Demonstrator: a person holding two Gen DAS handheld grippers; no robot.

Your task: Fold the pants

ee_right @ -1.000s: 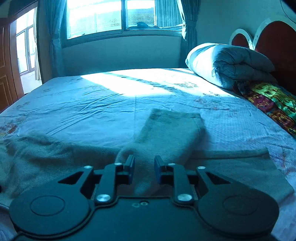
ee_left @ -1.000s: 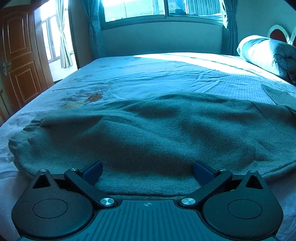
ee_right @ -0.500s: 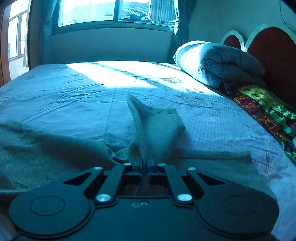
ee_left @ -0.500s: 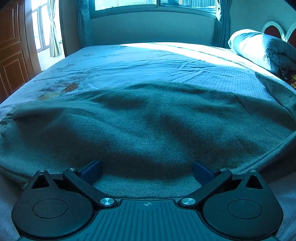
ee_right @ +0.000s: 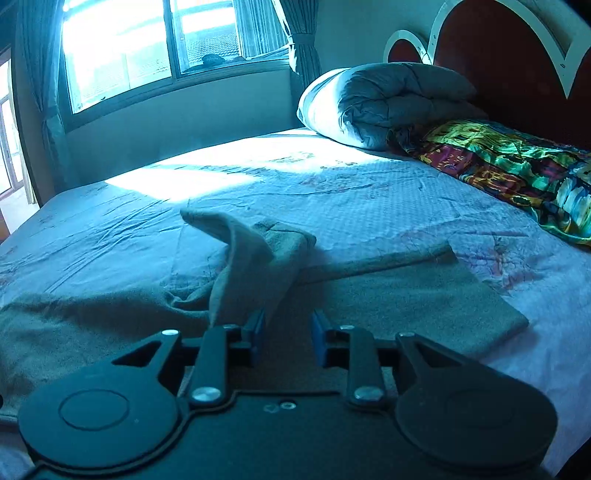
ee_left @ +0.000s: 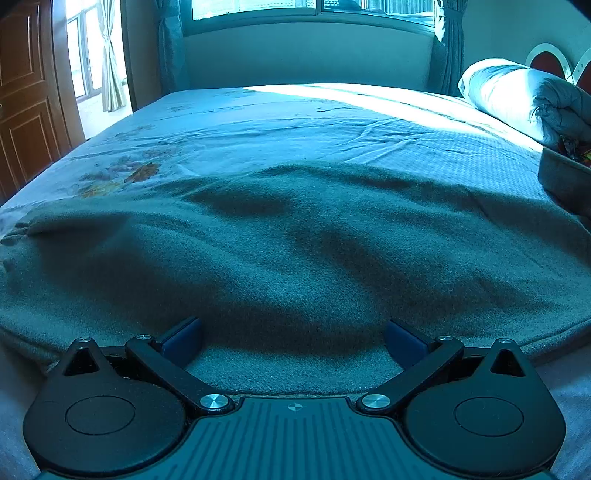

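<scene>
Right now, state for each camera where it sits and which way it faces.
Left wrist: low on the left gripper, jaws wide open, facing over the pants toward the window.
Right wrist: on the right gripper, jaws open, tilted, facing the raised pant leg, the rolled quilt and the headboard.
Shared: pants, bed, window, quilt.

Ahead of my tools I see the bed (ee_right: 369,192), pale blue sheet, creased. Directly on it: grey-green pants (ee_left: 295,258) spread just beyond the left tool; rolled duvet (ee_right: 384,103) and patterned cloth (ee_right: 517,166) far right, by the headboard.
</scene>
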